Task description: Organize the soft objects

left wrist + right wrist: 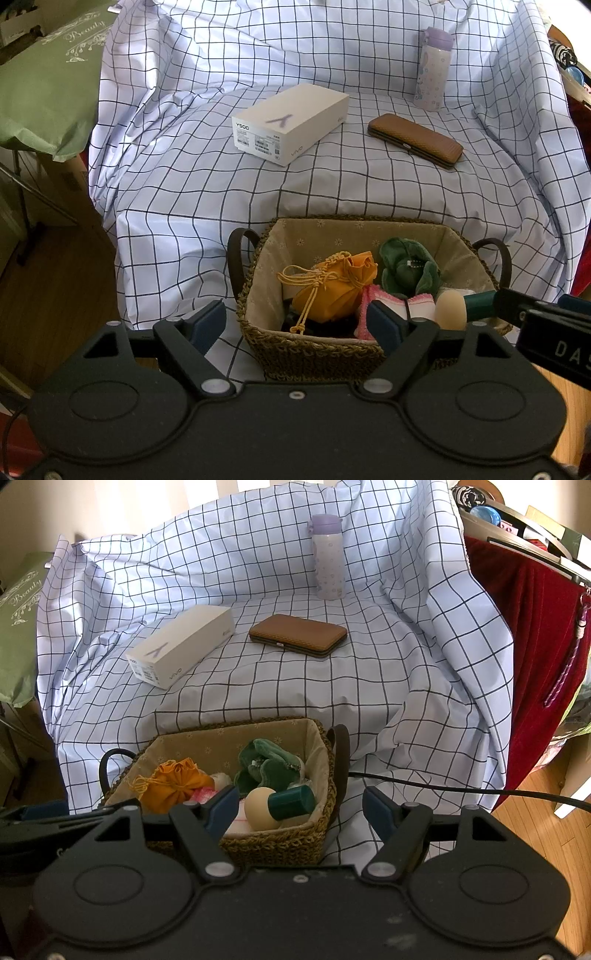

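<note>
A: status on my grippers?

B: Both empty. My left gripper (295,321) has fingers wide apart, nothing btwn them; hovers just in front of the basket's near-left corner. My right gripper (301,810) same, fingers spread, nothing held, parked at the near-right corner. Left pad (221,806) of the right one sits visually over the rim.

A: where's the soft stuff?

B: All in the woven basket (314,350) afaict. Orange drawstring pouch (332,291) on the left side, green plush (410,271) at back right, pink-white cloth (384,301) in the middle, and a cream-headed thing w/ teal handle (277,805) on top by the near-right wall. Looks done or nearly, imo.

A: what's left on the sheet?

B: Checked sheet (332,192) carries a white phone box (290,123), brown case (415,140), and a lilac bottle (434,70) standing upright at the back. All rigid-looking, so prob not mine to move.

A: risks?

B: Few. Pouch cord (306,291) trails to the near rim, so a finger pulling out could snag it and drag the pouch. Teal-handled item rests high, so a bump on the wall may roll it out. Grippers are close together, so they could clash. Black cable (461,788) lies across the sheet on the right, so it could catch. Also misjudging the brown case as soft = wrong pick.
</note>
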`<act>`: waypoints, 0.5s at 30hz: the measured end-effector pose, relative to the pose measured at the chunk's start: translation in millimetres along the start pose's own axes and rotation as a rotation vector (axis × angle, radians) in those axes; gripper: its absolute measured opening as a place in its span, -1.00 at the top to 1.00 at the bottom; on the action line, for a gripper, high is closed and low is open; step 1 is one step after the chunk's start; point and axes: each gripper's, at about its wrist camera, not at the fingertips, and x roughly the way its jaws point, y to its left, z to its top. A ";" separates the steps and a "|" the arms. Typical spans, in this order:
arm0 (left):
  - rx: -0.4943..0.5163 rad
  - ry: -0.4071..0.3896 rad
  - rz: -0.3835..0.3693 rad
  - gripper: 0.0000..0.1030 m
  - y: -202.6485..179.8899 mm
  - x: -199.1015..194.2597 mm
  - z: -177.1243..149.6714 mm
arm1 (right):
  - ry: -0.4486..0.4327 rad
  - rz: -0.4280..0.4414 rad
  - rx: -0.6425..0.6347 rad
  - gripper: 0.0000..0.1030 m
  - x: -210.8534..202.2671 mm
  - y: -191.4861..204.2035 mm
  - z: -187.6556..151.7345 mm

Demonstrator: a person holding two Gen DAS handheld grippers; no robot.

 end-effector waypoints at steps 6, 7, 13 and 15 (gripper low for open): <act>0.000 0.001 -0.001 -0.54 -0.4 0.2 -0.1 | 0.002 0.002 -0.001 -0.43 0.4 0.6 -1.1; 0.000 0.001 -0.001 -0.54 -0.3 0.3 -0.1 | 0.004 0.003 -0.001 -0.43 0.4 0.6 -1.4; 0.001 0.001 -0.001 -0.54 -0.2 0.1 -0.3 | 0.008 0.008 -0.004 -0.43 1.5 -0.2 -1.5; 0.000 0.001 -0.001 -0.54 -0.4 0.2 -0.3 | 0.009 0.008 -0.004 -0.43 1.6 -0.2 -1.7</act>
